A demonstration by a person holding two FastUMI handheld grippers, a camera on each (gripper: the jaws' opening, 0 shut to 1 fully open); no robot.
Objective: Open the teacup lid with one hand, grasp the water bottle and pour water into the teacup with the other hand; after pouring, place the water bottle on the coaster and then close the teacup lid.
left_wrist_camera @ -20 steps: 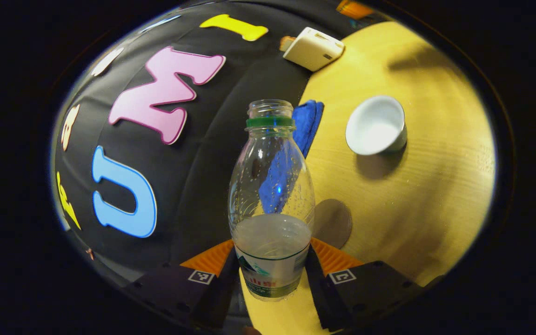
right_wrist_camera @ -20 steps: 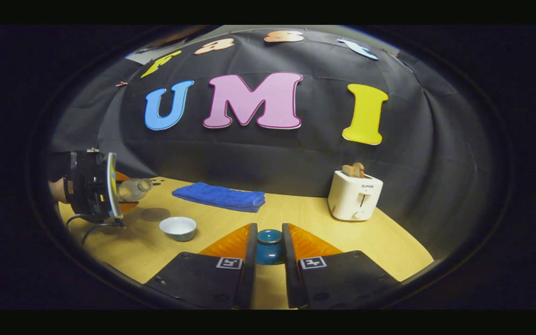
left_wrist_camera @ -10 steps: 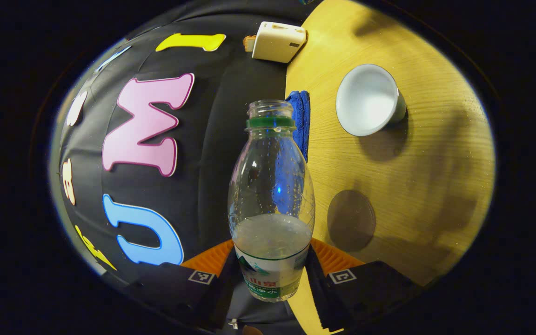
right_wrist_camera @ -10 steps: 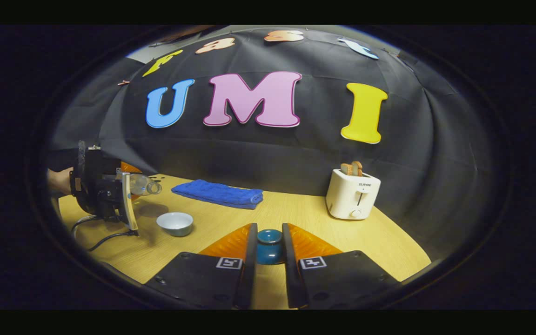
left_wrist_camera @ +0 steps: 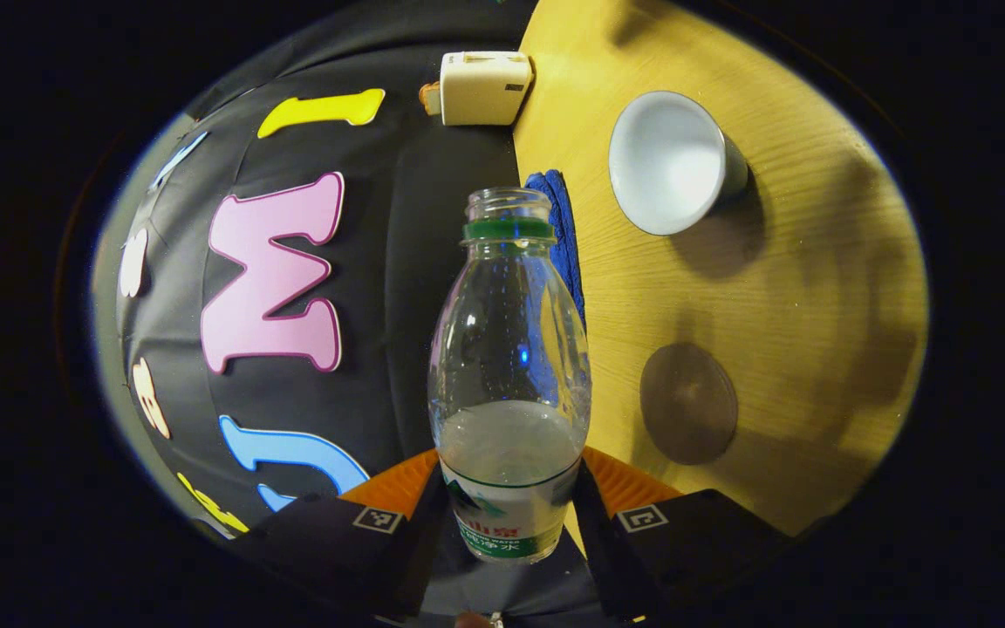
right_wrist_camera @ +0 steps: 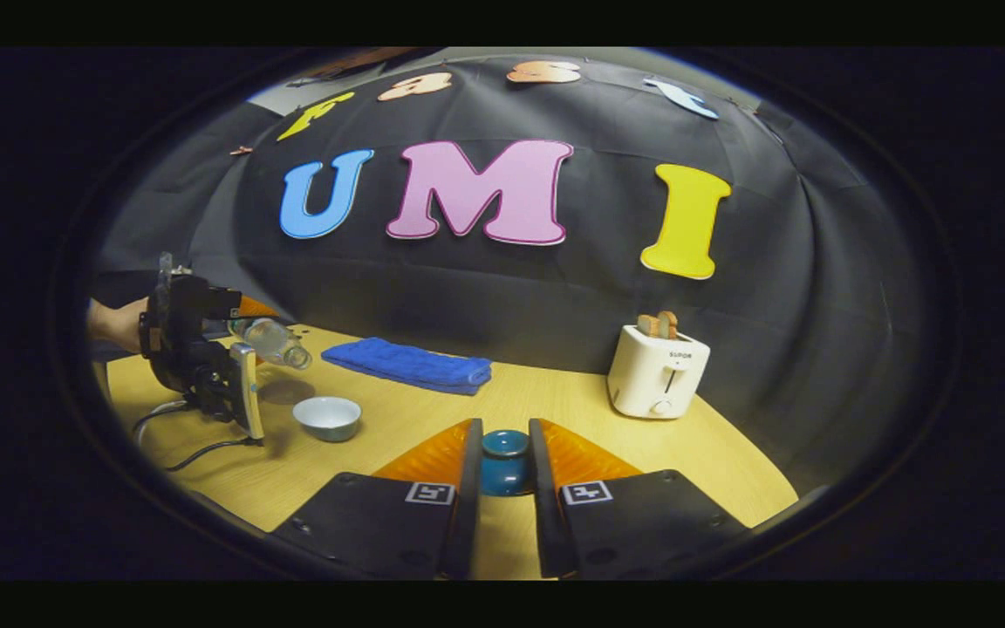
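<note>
My left gripper (left_wrist_camera: 509,493) is shut on the lower body of a clear, uncapped water bottle (left_wrist_camera: 509,349) that is about a third full. In the right gripper view that bottle (right_wrist_camera: 277,342) lies tipped over, its mouth pointing slightly down, above and left of the white teacup (right_wrist_camera: 328,417); a hand holds the left gripper (right_wrist_camera: 206,362). The open teacup (left_wrist_camera: 668,161) stands on the wooden table (left_wrist_camera: 816,288), with the dark round coaster (left_wrist_camera: 688,403) nearer to me. I see no stream of water. My right gripper (right_wrist_camera: 503,429) is shut on the blue teacup lid (right_wrist_camera: 504,458), held above the table.
A folded blue towel (right_wrist_camera: 411,365) lies along the back of the table and a white toaster (right_wrist_camera: 658,373) with bread stands at the back right. A black cable (right_wrist_camera: 197,449) trails from the left gripper across the table's left side.
The left gripper has tipped the bottle further over and brought it closer to the teacup; its mouth now points slightly down. The right gripper with the lid has hardly moved.
</note>
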